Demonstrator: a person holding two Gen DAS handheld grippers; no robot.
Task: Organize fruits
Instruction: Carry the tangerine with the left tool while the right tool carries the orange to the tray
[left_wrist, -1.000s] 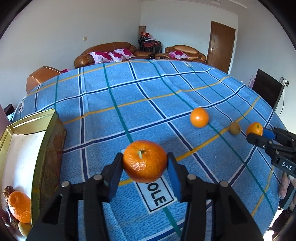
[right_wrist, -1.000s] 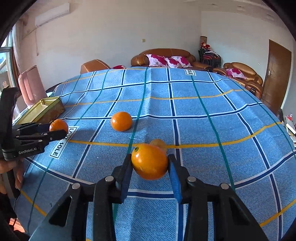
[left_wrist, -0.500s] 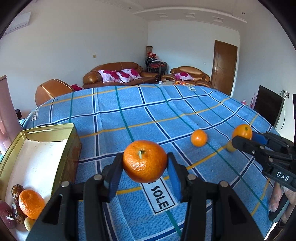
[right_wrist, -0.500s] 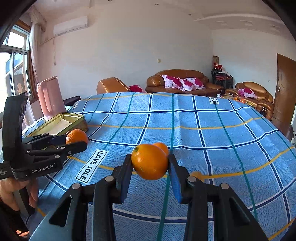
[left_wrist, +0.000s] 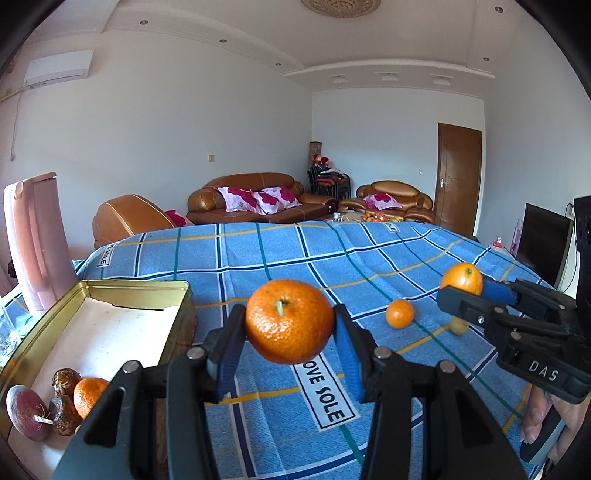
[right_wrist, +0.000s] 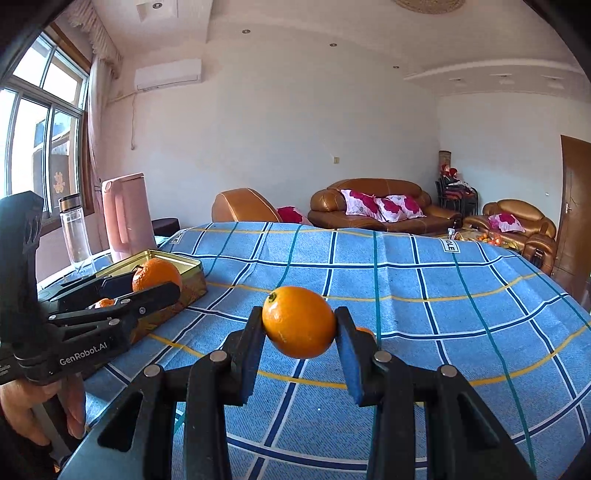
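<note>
Tablecloth (left_wrist: 369, 254): blue check; it fills less of both views than a second ago, so both hands have lifted.
Tin (left_wrist: 136, 291): gold, open, landmark; now nearer the left view's centre, fruit already in its near corner.
Left gripper (left_wrist: 290, 345): clamped on a tangerine (left_wrist: 290, 325), held just right of the tin.
Right gripper (right_wrist: 299, 341): clamped on a smooth orange (right_wrist: 299, 321), further right of the tin.
Loose fruit (left_wrist: 399, 313): on the cloth, well right of the tin.
Meaning: both carries are heading tinward.

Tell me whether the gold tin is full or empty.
Mostly empty. The tin shows bare white floor; only a small orange and some dark fruits sit in its near corner.
</note>
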